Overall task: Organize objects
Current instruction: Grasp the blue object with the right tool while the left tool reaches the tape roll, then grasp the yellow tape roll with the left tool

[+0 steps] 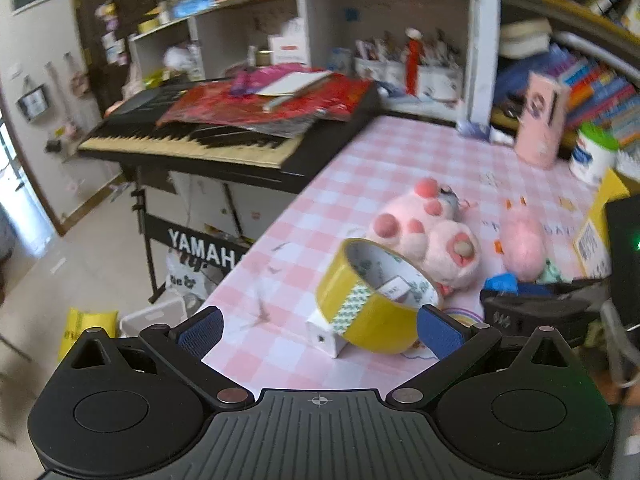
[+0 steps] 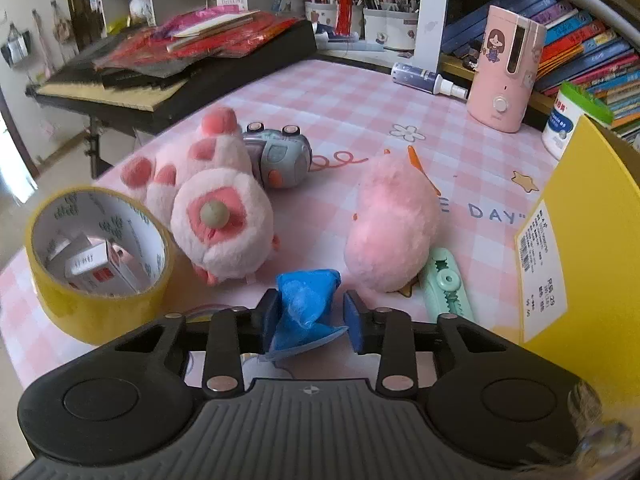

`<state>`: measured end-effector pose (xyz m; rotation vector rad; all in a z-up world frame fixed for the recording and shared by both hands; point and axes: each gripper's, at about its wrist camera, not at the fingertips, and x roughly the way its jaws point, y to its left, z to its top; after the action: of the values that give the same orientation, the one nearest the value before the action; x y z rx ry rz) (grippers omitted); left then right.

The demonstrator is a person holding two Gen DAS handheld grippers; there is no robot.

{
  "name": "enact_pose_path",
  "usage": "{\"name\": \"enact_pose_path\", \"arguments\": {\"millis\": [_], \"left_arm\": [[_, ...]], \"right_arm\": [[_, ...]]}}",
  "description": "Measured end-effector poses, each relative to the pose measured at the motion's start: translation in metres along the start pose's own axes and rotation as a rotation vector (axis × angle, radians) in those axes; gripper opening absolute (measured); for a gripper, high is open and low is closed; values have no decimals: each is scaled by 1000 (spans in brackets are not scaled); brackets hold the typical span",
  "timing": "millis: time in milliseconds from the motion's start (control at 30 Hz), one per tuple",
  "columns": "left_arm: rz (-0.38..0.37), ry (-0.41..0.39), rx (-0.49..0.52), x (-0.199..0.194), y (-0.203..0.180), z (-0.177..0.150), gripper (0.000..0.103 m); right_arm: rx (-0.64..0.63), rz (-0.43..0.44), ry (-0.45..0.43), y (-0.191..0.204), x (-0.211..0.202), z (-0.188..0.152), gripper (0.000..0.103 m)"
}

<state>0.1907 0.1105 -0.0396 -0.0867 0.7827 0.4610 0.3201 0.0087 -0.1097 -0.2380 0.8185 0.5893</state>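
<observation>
A yellow tape roll (image 1: pixel 372 300) leans on a small white box (image 1: pixel 326 332) on the pink checked table; the roll also shows in the right wrist view (image 2: pixel 100 256), with the box (image 2: pixel 96 266) seen through its hole. My left gripper (image 1: pixel 320 330) is open, its right pad beside the roll. My right gripper (image 2: pixel 312 316) is half closed around a crumpled blue plastic piece (image 2: pixel 306 306), with a gap on the right side. A pink paw plush (image 2: pixel 212 208), a fluffy pink plush (image 2: pixel 390 228), a grey toy (image 2: pixel 278 156) and a green clip (image 2: pixel 446 284) lie nearby.
A Yamaha keyboard (image 1: pixel 192 136) piled with red papers stands left of the table. A yellow box (image 2: pixel 588 248) stands at the right. A pink humidifier (image 2: pixel 506 68), a white jar (image 2: pixel 568 120), a spray bottle (image 2: pixel 424 78) and bookshelves are at the back.
</observation>
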Motion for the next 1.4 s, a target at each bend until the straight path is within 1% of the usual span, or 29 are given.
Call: {"name": "enact_pose_path", "arguments": {"millis": [100,200,267,333,433,500,533,567,600,700,767,900,967,1033,1133,1300,1400], "left_arm": [[-4,5,104,14,-16,5,103],[21,-34,243,28,-33,3,103],[7,-44,328,37,-45,3,103],[-12,-34,395,45,-56,3,103],[-21,-16,471,55,-68,1,103],[-5,-15,511,59,-74,-1,102],[-13,-18,524,60,-75,-3,101],[-16,-22,529,61,-75,-3,94],[-10,-32,535,61,-75,-4,92],[-30,-41,509,59,-68,-3,92],[-53,-65,454,50,-60,2,92],[-138,-160,338,14,-44,13,92],[-181,-185,293,-4,-38,16,92],[-215,-208,268,-22,-31,13,92],[-254,-215,251,-43,-24,3,92],[-320,-184,213,-69,-8,-18,92],[-345,-176,208,-86,1,-32,92]], "right_arm": [[38,15,-19,-8,-13,3,28],[51,4,-74,-13,-35,4,28],[50,-10,-111,-14,-48,5,28],[53,-3,-129,-16,-58,7,28],[68,5,-163,-18,-72,7,28],[77,6,-171,-18,-80,6,28],[79,6,-176,-18,-84,5,28],[82,6,-181,-17,-88,3,28],[85,4,-185,-17,-92,1,28],[90,-7,-195,-13,-104,-5,28],[94,-21,-204,-12,-112,-9,28],[100,-46,-235,-9,-131,-16,28],[108,-53,-242,-7,-141,-21,28],[114,-60,-245,-5,-150,-26,28],[122,-74,-238,-1,-162,-38,28],[170,-94,-192,6,-174,-64,28],[214,-97,-163,12,-183,-79,28]]}}
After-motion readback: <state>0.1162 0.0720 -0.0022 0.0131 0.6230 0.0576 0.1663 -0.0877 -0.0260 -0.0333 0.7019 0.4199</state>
